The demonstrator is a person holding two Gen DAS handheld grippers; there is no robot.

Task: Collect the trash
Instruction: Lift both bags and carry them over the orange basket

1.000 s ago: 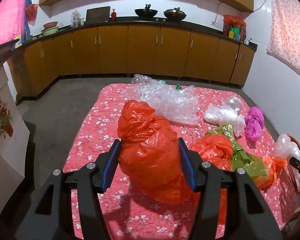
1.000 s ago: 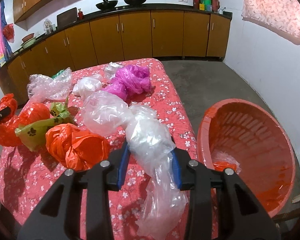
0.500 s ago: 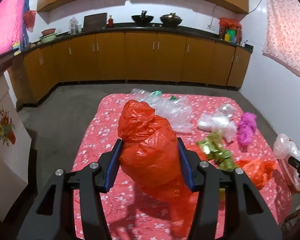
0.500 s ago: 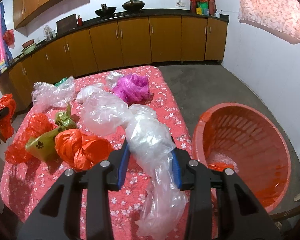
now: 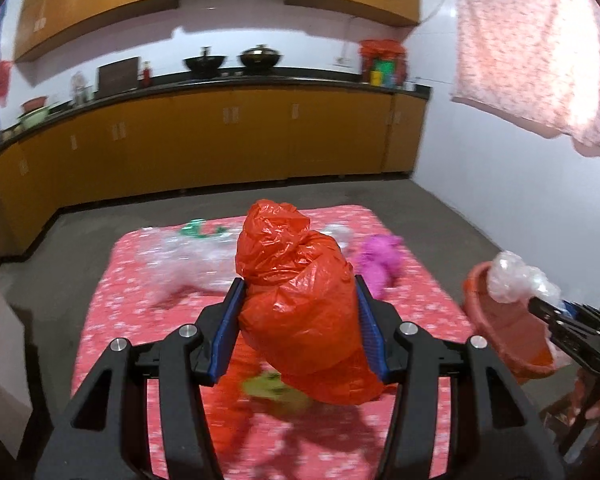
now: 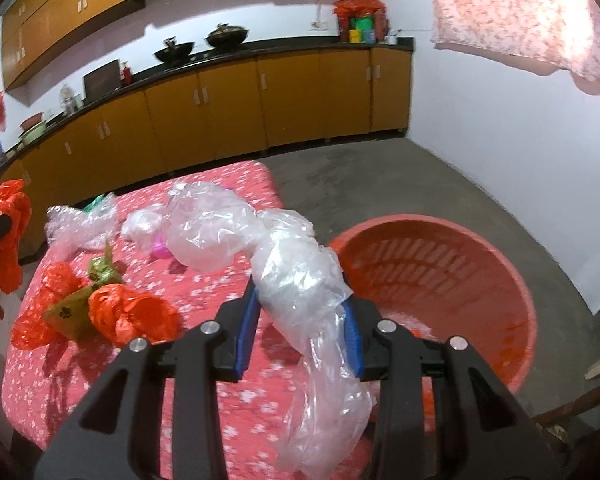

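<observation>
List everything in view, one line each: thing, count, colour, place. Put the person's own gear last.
orange bag: 1, orange, held above the table
clear bag: 1, clear, held near the basket
basket: 1, orange-red, on the floor right of the table
table: 1, red flowered cloth, centre
loose bags: several, orange, green, clear, pink, on the table
woks: 2, black, on the counter
cabinets: yellow-brown, along the wall
left gripper: black, blue pads, shut on orange bag
right gripper: same, shut on clear bag
</observation>
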